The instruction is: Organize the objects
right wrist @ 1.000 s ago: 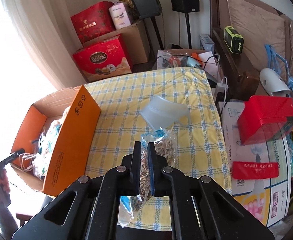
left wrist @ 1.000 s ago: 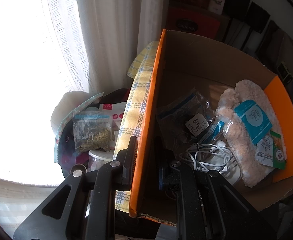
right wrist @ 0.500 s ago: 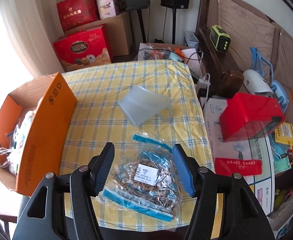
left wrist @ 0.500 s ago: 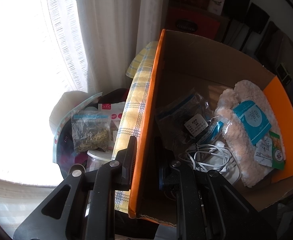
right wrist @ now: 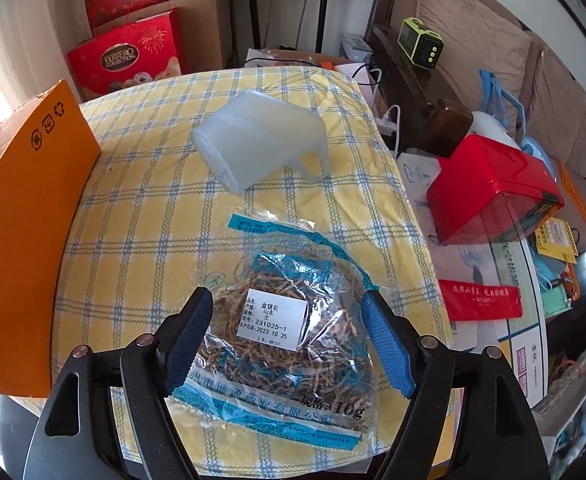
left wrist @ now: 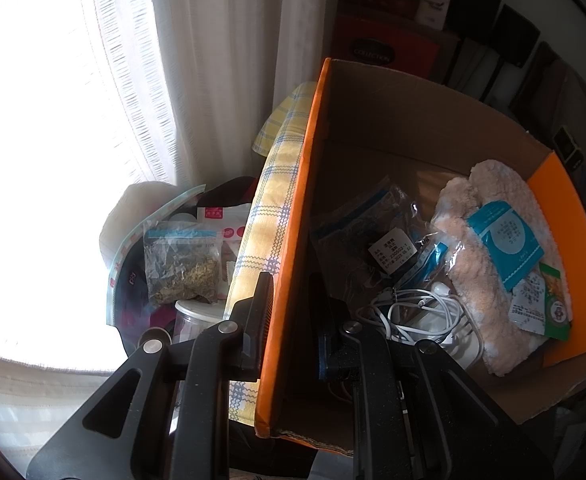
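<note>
Left wrist: orange box point(left wrist: 293, 240) holds slippers point(left wrist: 489, 264), cable point(left wrist: 417, 312).

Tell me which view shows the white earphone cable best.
The left wrist view: the white earphone cable lies coiled inside the orange cardboard box, plainly visible. The right wrist view shows only the box's outer wall, hiding the cable.

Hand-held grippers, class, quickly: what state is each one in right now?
Left hand-held gripper: shut on the orange box wall.
Right hand-held gripper: open, jaws just widened; the herb bag lies loose between them.
</note>
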A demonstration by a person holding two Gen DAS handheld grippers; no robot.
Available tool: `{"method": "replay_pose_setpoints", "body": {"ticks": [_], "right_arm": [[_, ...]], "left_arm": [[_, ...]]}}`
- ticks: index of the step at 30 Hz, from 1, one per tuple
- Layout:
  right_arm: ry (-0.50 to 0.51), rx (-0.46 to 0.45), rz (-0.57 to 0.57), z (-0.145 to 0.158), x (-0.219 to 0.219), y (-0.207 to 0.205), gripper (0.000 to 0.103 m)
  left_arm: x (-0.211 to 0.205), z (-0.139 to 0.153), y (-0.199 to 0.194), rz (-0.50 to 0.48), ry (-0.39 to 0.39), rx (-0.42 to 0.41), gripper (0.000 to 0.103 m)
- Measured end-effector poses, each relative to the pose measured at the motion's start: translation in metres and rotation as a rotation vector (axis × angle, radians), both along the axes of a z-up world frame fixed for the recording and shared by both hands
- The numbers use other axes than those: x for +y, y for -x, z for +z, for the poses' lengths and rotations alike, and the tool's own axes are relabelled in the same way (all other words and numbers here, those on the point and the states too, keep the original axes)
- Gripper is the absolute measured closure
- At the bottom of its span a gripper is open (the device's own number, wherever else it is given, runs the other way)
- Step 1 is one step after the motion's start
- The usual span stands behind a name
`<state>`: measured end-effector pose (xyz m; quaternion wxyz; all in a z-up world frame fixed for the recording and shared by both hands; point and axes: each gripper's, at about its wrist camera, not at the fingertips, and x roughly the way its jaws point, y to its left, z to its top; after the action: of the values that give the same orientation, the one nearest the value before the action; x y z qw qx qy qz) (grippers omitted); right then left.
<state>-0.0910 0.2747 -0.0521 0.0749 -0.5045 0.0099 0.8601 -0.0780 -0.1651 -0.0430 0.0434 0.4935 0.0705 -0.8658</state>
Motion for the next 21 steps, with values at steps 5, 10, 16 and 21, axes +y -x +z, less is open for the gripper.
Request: {"method": "replay_pose_setpoints", "body": {"ticks": [5, 10, 16, 21], "right_arm": [[0.002, 0.003, -0.006, -0.007, -0.001, 0.000, 0.027], [0.007, 0.012, -0.004, -0.006, -0.002, -0.002, 0.049], [0.015, 0.030, 0.012, 0.004, 0.000, -0.006, 0.072], [0.021, 0.086, 0.027, 0.030, -0.002, -0.013, 0.072]], "left_arm": [[0.000, 0.000, 0.000, 0.000, 0.001, -0.001, 0.088], [0.000, 0.000, 0.000, 0.000, 0.000, -0.001, 0.088], [0.000, 0.000, 0.000, -0.001, 0.000, 0.000, 0.088], [-0.001, 0.000, 0.001, -0.001, -0.001, 0.000, 0.088]]}}
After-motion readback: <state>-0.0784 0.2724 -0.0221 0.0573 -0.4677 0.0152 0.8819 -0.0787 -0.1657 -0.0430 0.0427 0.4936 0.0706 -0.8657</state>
